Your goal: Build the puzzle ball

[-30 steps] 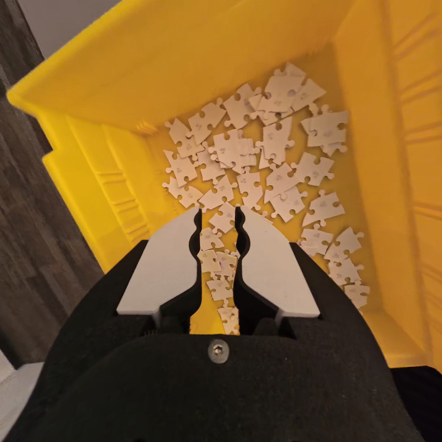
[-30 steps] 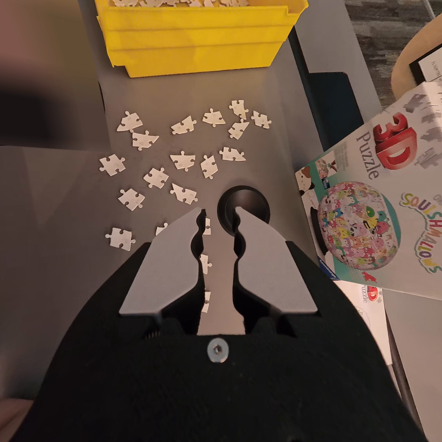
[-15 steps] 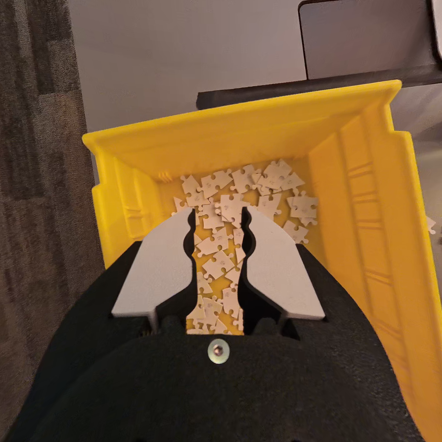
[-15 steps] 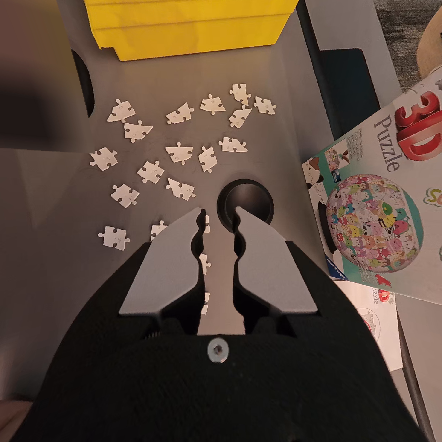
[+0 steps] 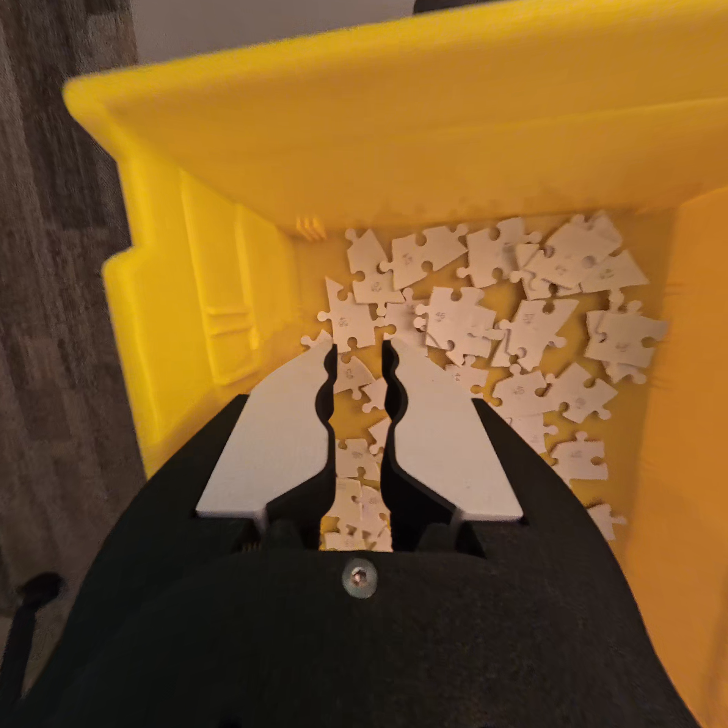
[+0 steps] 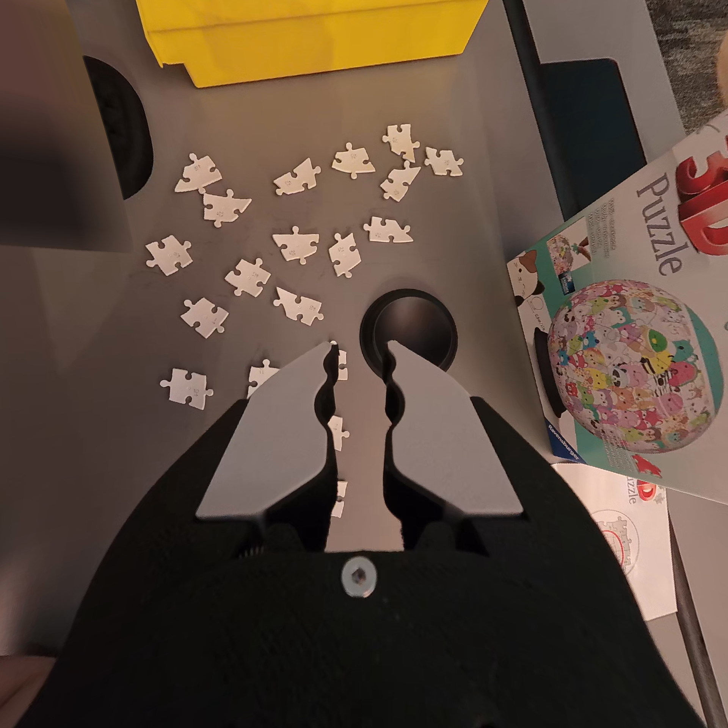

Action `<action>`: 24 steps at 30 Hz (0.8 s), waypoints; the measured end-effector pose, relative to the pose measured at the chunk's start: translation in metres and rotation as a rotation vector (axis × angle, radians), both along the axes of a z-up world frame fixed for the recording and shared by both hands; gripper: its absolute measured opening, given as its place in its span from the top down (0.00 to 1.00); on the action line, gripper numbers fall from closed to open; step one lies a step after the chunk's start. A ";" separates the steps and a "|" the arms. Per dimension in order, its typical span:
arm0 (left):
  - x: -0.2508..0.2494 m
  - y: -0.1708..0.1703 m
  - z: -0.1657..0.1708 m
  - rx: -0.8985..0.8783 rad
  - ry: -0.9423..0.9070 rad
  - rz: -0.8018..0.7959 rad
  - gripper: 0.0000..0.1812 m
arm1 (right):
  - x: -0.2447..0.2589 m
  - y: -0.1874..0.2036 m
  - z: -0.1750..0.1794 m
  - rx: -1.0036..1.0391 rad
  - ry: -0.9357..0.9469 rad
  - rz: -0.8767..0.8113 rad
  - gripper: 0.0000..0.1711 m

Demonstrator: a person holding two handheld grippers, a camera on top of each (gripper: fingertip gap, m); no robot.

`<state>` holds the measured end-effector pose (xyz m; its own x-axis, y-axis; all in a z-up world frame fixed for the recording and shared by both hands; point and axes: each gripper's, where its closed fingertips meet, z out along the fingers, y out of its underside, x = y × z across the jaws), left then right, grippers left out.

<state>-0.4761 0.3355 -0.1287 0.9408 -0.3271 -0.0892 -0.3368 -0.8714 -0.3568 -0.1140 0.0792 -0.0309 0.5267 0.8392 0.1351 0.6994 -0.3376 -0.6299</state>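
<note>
Left tool [image 5: 359,343] hangs inside the yellow bin [image 5: 354,130], jaws set to a narrow gap, nothing between them. Nearest candidate is a pale puzzle piece [image 5: 351,325] just off the tips at 12 o'clock, lying flat, back side up, long axis roughly along the tool's line of sight; a flat piece will probably need an edge or tab to bite on. Bin holds a loose heap of pieces [image 5: 532,315], overlapping, spread from 12 to 4 o'clock of the tool; bare floor at 10 o'clock. Right tool [image 6: 360,346] is over the grey bench [image 6: 453,220], jaws likewise narrow and empty. Sorted pieces [image 6: 252,275] lie singly at 10 to 12 o'clock, well apart. Black ring stand [image 6: 409,329] at 1 o'clock, empty. Puzzle box [image 6: 630,354] at 3 o'clock. No ball begun. Left tool is nearer the bin stock.
</note>
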 end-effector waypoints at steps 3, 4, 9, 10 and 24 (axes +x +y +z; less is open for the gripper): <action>0.001 -0.008 -0.014 -0.099 -0.042 0.088 0.79 | 0.000 -0.001 0.000 0.001 -0.004 0.002 0.87; 0.003 -0.009 -0.017 -0.120 -0.067 0.108 0.78 | -0.001 -0.001 0.001 0.002 -0.001 0.005 0.87; -0.002 -0.009 -0.018 -0.118 -0.015 0.141 0.77 | -0.003 -0.003 0.000 -0.004 -0.002 0.013 0.87; -0.003 -0.010 -0.018 -0.120 0.005 0.138 0.77 | -0.003 -0.003 -0.001 -0.008 -0.003 0.015 0.87; -0.010 -0.010 -0.019 -0.108 0.029 0.161 0.83 | -0.002 -0.004 -0.004 -0.017 -0.018 0.017 0.87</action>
